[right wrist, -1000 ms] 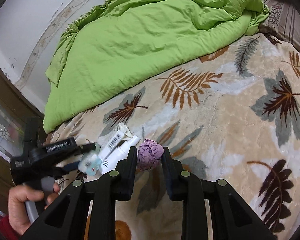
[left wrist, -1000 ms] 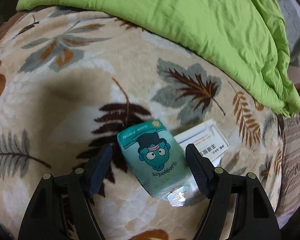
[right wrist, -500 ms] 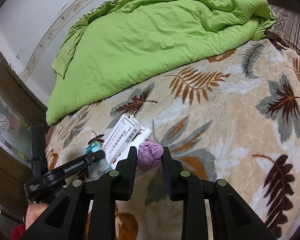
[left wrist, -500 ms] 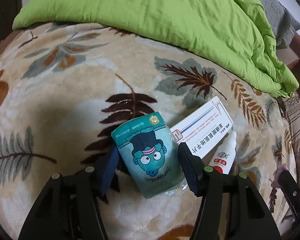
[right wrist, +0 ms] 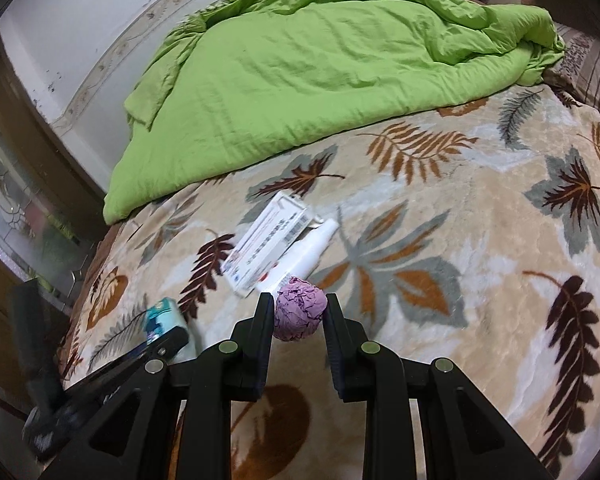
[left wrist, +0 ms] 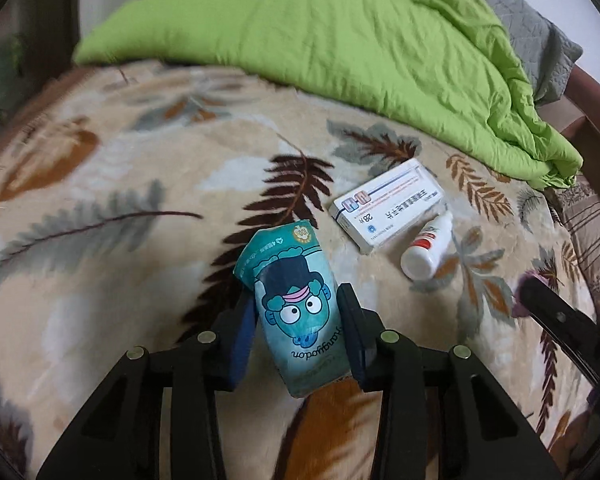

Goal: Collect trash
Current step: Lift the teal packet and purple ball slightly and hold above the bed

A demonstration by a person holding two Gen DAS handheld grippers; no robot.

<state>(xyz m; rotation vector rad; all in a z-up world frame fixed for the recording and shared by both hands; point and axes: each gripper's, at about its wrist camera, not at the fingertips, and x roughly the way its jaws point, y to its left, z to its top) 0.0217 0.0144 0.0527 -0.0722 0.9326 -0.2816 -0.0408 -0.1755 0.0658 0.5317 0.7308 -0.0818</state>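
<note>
Teal tissue pack (left wrist: 300, 312) squeezed between closing left hand-held gripper (left wrist: 300, 320) pads.

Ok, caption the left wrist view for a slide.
Left tool closing on a teal tissue pack, with box and bottle left on the bed.

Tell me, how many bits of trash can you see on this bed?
4. A teal cartoon packet between the left tool's closing jaws, a crumpled purple paper ball pinched in the right tool, and a white medicine box beside a small white bottle on the blanket. The quilt may hide more.
</note>
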